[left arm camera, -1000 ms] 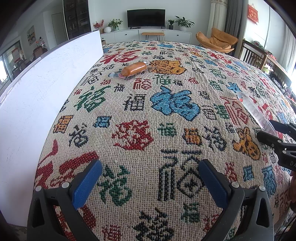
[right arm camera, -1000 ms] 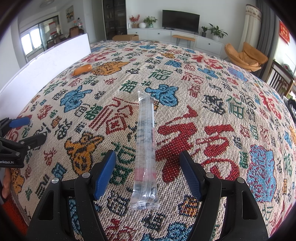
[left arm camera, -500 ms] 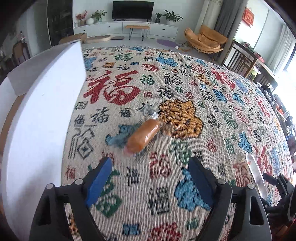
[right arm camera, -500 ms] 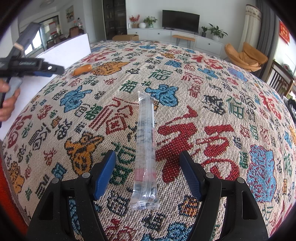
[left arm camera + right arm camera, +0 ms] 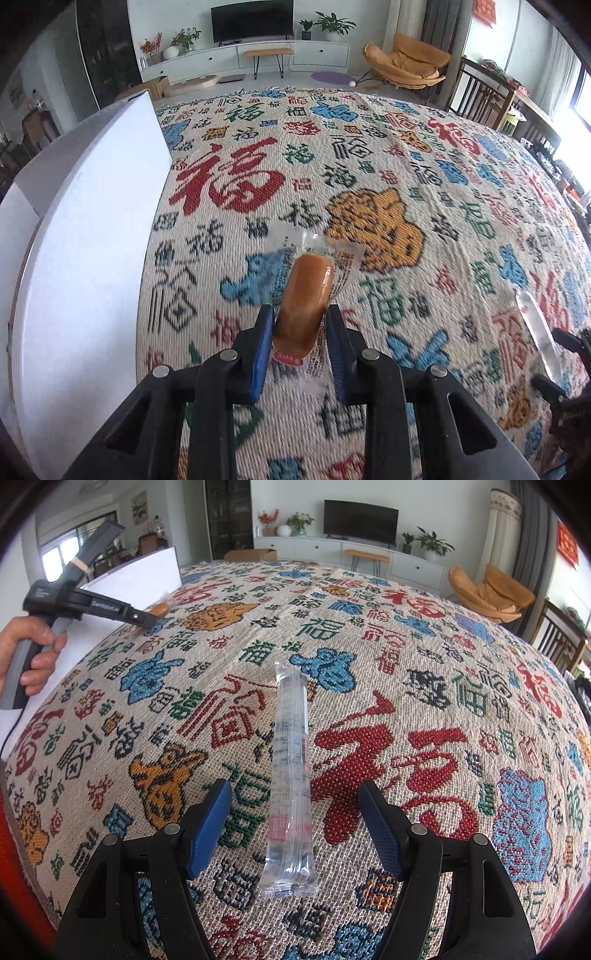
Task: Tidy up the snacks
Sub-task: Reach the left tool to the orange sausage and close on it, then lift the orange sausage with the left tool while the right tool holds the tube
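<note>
Right now the left gripper is closing its jaws on the orange sausage snack, with the blue pads already against both sides of its near end. It grips across the short axis at the near end, I'd guess because that's the only part inside the jaws; the far end and the clear wrapper tail stick out forward over the patterned cloth. Can't tell whether the sausage has left the cloth or not.

Just left of it is the white box wall. My read: that's the bin for sorted snacks, which is why the near-side snack gets taken first by the hand next to it. Inside of the box is not visible, so contents unknown.

Over on the other side, the right gripper has its jaws wide apart, straddling the clear tube packet without touching it. The packet lies flat on the cloth, long axis running away between the fingers, so a straight close would catch its near part. Looks pre-staged, waiting its turn.

Further out in the right view, a hand on the left gripper's handle, box beyond.

Risk: slippery wrapper, end grip, snack may pivot when lifted.
</note>
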